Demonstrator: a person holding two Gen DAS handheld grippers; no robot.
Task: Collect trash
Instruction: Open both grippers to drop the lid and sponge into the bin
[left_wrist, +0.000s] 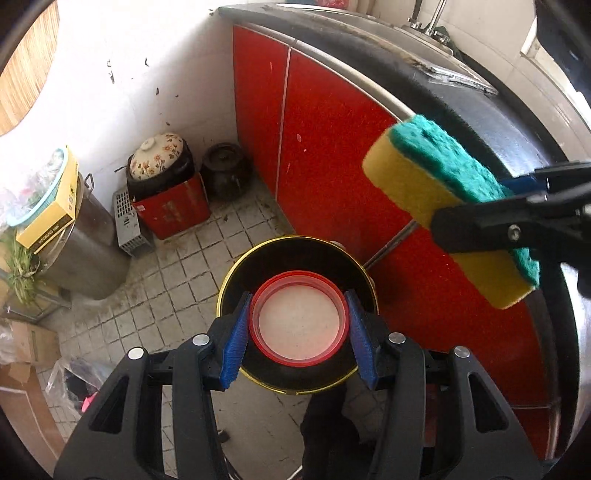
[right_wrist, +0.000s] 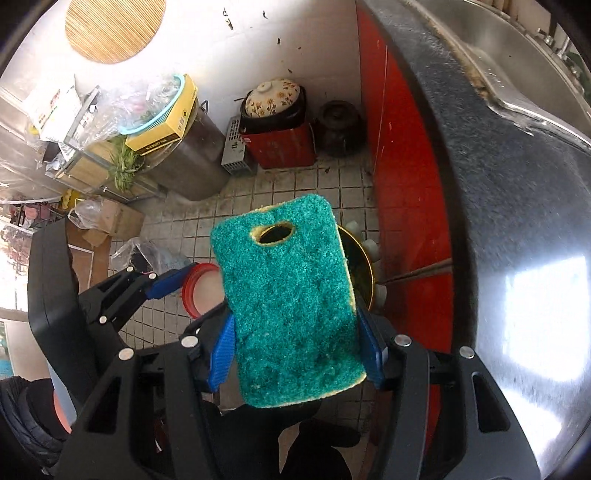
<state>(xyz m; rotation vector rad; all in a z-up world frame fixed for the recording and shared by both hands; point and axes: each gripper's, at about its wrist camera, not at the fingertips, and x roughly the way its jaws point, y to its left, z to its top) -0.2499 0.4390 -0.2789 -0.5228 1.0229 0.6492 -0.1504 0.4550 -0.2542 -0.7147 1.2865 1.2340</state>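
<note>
Bin, round, dark inside with a gold rim, stands on the tiled floor directly below the left claw; this claw is closed at part width on a red-rimmed lid, one blue pad on each side, lid face level and centred over the bin mouth; the drop path appears straight down. Right claw grips a sponge, green scouring face toward its camera, long axis running out along the fingers; in the left wrist view the sponge hangs up and to the right of the bin, nearer the red cabinet doors. The left hand is judged the nearer to release; the right needs a short shift away from the cabinet, clear of the table edge above; open floor lies on the far side.
</note>
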